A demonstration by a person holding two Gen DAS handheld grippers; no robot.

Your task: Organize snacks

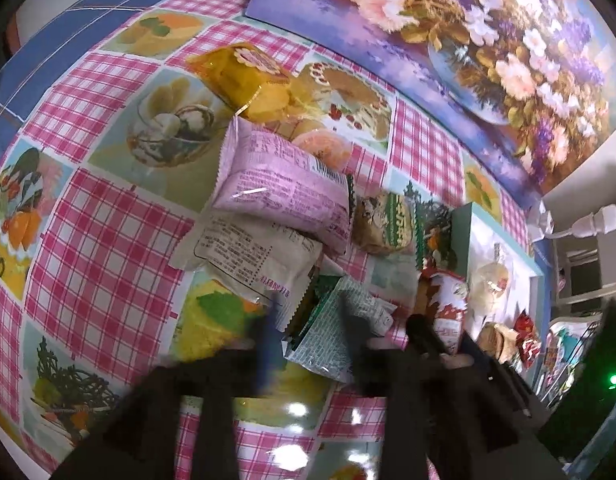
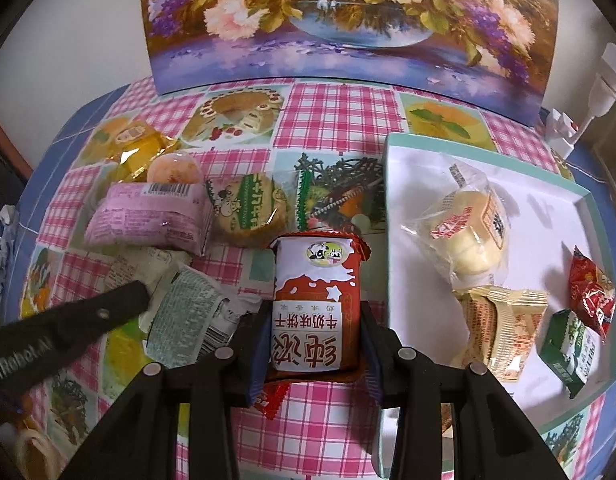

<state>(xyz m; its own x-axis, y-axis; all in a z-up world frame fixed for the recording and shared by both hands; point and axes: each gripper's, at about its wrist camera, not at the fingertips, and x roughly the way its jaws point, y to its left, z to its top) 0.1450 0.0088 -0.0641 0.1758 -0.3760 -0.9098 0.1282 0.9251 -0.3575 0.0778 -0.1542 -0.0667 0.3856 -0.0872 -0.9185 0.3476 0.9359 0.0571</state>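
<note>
My right gripper [image 2: 314, 312] is shut on a red milk-biscuit packet [image 2: 316, 280], gripped across its sides just left of the white tray [image 2: 392, 200]. The tray holds a bagged bun [image 2: 468, 236], a beige cracker packet [image 2: 504, 320], a small red packet [image 2: 592, 292] and a green one [image 2: 568, 344]. My left gripper [image 1: 310, 316] is open, its blurred fingers either side of a green-and-white packet [image 1: 332, 332] at the near end of the snack pile. Behind it lie a white packet [image 1: 247, 252], a pink packet [image 1: 283, 188], a round cookie [image 1: 384, 220] and a yellow packet [image 1: 247, 76].
A floral painting [image 2: 348, 20] leans against the wall at the back of the table. A white plug fitting [image 2: 604, 80] stands at the far right. The checked tablecloth [image 2: 328, 120] lies bare between the pile and the painting. The table's blue edge [image 1: 67, 20] runs at the far left.
</note>
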